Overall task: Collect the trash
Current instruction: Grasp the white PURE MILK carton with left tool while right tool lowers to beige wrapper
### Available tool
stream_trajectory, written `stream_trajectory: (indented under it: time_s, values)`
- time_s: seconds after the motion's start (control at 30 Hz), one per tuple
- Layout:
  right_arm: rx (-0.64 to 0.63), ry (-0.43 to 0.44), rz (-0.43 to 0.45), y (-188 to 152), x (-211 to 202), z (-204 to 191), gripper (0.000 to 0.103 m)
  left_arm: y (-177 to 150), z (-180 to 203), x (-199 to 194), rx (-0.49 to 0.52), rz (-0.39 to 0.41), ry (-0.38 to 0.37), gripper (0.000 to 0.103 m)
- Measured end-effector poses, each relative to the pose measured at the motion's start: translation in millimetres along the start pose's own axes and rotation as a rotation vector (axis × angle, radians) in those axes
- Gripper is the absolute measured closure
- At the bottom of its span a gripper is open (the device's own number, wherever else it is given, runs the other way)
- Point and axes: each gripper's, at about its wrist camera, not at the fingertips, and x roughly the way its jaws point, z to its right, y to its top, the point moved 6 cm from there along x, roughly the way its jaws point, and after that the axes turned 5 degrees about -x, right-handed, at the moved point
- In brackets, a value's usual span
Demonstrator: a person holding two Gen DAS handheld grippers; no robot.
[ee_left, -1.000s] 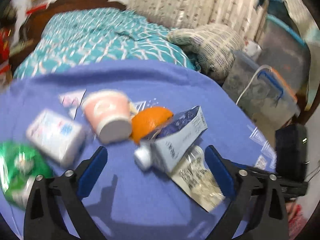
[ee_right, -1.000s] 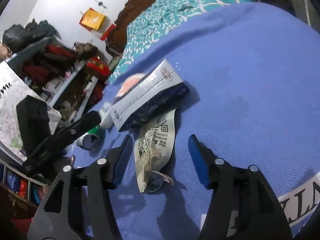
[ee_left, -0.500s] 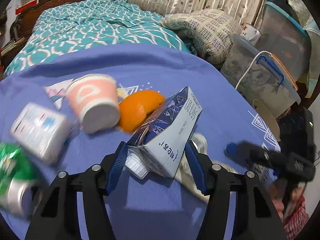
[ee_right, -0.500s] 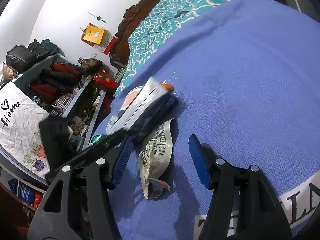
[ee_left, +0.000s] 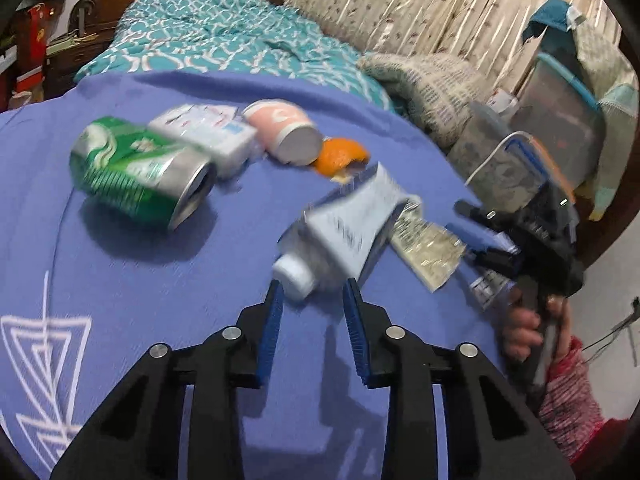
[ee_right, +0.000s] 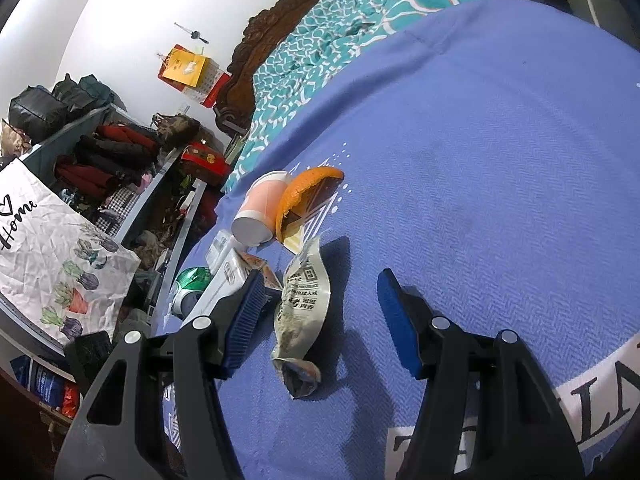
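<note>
Trash lies on a blue cloth (ee_left: 120,280): a green can (ee_left: 136,170), a white pack (ee_left: 208,132), a pink cup (ee_left: 284,128), orange peel (ee_left: 340,156), a milk carton (ee_left: 344,228) and a crumpled wrapper (ee_left: 424,244). My left gripper (ee_left: 314,292) is shut on the milk carton at its capped end. My right gripper (ee_right: 320,304) is open around the wrapper (ee_right: 304,304), which lies flat between its fingers. The cup (ee_right: 260,212) and peel (ee_right: 304,192) lie beyond it.
A bed with a teal quilt (ee_left: 224,44) stands behind. Plastic storage boxes (ee_left: 532,152) and a folded blanket (ee_left: 428,84) stand at the right. Shelves of clothes (ee_right: 108,160) and a printed bag (ee_right: 52,248) are at the left of the right wrist view.
My left gripper closed on the milk carton and pulled it back and left, off the wrapper. The right gripper stayed open over the wrapper.
</note>
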Motion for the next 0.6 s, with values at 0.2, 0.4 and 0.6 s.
stream_trajectory:
  time_s: [0.2,0.4,0.6]
  values:
    - [0.010,-0.001,0.012,1,-3,3,0.042,7,-4,-7,-0.016,0.048,0.032,0.025]
    - [0.006,-0.003,0.011,0,-3,3,0.042,34,-9,-24,-0.004,0.118,0.063,0.013]
    - [0.005,0.000,0.011,0,-4,3,0.041,55,9,-8,0.103,0.092,0.069,0.010]
